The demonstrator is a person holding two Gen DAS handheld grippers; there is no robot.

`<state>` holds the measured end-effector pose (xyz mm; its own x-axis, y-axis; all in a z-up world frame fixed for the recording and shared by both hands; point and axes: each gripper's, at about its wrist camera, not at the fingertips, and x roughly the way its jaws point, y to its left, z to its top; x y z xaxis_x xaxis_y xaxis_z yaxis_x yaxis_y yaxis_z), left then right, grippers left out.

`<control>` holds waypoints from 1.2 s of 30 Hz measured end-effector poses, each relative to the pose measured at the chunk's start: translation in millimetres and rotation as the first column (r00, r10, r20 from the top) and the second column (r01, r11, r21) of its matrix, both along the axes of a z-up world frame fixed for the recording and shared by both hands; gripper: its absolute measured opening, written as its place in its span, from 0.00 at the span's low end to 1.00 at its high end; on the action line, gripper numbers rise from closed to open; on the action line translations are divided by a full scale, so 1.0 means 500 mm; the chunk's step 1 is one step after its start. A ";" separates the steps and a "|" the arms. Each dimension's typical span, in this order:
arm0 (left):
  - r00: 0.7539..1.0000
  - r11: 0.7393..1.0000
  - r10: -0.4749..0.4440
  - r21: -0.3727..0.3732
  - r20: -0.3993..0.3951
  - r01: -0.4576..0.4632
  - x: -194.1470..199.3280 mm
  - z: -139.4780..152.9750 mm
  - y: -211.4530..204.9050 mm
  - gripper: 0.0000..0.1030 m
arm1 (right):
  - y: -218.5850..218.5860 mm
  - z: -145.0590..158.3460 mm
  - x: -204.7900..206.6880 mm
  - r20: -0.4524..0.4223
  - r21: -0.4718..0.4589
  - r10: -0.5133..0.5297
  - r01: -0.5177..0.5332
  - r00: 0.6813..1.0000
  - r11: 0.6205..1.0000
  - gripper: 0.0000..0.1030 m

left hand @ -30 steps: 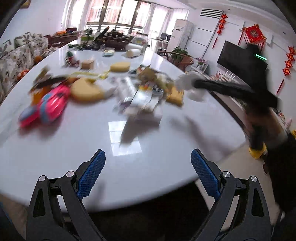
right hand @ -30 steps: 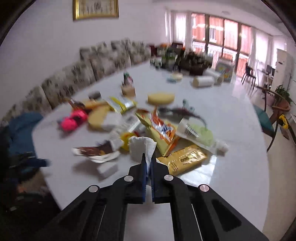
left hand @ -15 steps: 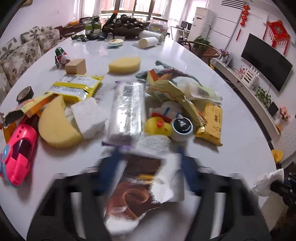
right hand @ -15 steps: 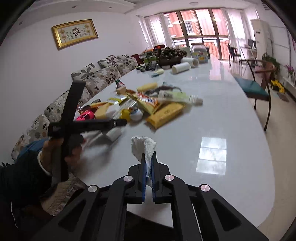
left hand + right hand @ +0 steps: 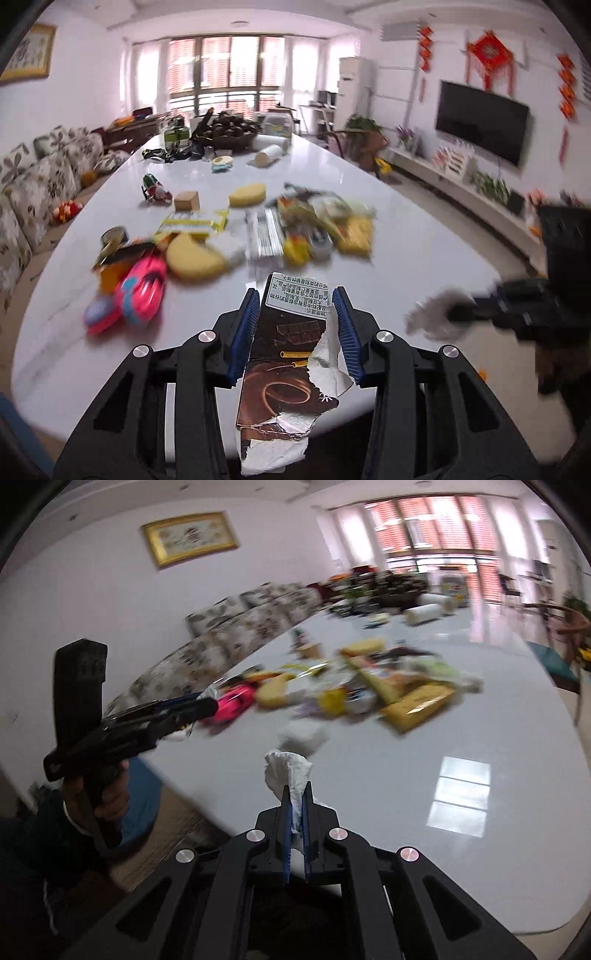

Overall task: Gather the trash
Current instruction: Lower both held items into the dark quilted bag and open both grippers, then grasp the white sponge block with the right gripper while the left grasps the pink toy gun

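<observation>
The left gripper (image 5: pixel 298 328) is closed on a torn brown wrapper (image 5: pixel 284 373), w/ one blue pad on each side. The wrapper's long axis runs along the fingers: its label end points fwd just past the tips, its ripped foil end hangs back between the arms. The right gripper (image 5: pixel 296 797) is almost fully closed, pinching a white tissue (image 5: pixel 288 771) that stands up past the tips. Ahead of both lies the white table (image 5: pixel 406 258) w/ a blurred pile.

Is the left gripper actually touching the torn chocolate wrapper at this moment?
Touching. In the left wrist view, the left gripper has both blue pads pressed against the sides of the torn chocolate wrapper, which hangs lifted above the white table.
</observation>
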<state>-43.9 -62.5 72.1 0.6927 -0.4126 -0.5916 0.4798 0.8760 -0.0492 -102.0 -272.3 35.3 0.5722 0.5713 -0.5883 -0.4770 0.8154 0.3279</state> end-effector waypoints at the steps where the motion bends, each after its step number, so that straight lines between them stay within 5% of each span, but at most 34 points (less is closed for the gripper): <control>1: 1.000 1.000 -0.012 0.017 -0.001 0.012 -0.030 -0.007 0.008 0.40 | 0.016 -0.003 -0.012 -0.011 -0.008 0.028 -0.028 1.000 1.000 0.05; 8: 0.969 0.992 -0.048 0.102 -0.241 0.074 -0.176 -0.191 0.077 0.47 | 0.150 -0.133 -0.095 -0.212 -0.112 0.215 -0.242 0.953 0.964 0.08; 11: 0.924 0.989 -0.062 0.098 -0.377 0.106 -0.166 -0.309 0.097 0.75 | 0.208 -0.251 -0.088 -0.314 -0.186 0.237 -0.304 0.919 0.934 0.17; 13: 0.902 0.987 -0.058 0.109 -0.428 0.115 -0.151 -0.391 0.107 0.78 | 0.234 -0.324 -0.074 -0.381 -0.208 0.234 -0.330 0.894 0.921 0.36; 16: 0.849 0.987 -0.049 0.103 -0.526 0.121 -0.125 -0.486 0.120 0.78 | 0.263 -0.423 -0.055 -0.461 -0.279 0.197 -0.352 0.865 0.894 0.36; 18: 0.806 0.988 -0.012 0.116 -0.592 0.100 -0.108 -0.536 0.133 0.78 | 0.269 -0.427 -0.060 -0.460 -0.302 0.184 -0.348 0.869 0.887 0.36; 20: 0.813 0.992 0.004 0.105 -0.582 0.070 -0.106 -0.530 0.150 0.78 | 0.265 -0.375 -0.074 -0.422 -0.270 0.212 -0.345 0.881 0.899 0.36; 23: 0.856 0.998 -0.018 0.049 -0.516 0.050 -0.119 -0.458 0.182 0.78 | 0.247 -0.211 -0.101 -0.252 -0.235 0.286 -0.345 0.924 0.909 0.39; 25: 0.895 0.999 -0.035 0.006 -0.446 0.042 -0.132 -0.388 0.205 0.78 | 0.217 -0.101 -0.081 -0.107 -0.234 0.269 -0.287 0.957 0.929 0.60; 27: 0.924 0.999 -0.040 -0.015 -0.381 0.037 -0.142 -0.332 0.211 0.80 | 0.197 -0.027 -0.029 0.011 -0.283 0.229 -0.217 0.973 0.934 0.66; 31: 0.968 1.000 0.002 -0.026 -0.252 -0.009 -0.133 -0.246 0.217 0.86 | 0.188 -0.016 0.140 0.075 -0.449 0.195 -0.142 0.978 0.882 0.66; 36: 0.977 0.995 0.031 -0.088 -0.213 -0.050 -0.103 -0.193 0.210 0.86 | 0.194 -0.082 0.281 -0.030 -0.484 0.236 -0.221 0.971 0.847 0.63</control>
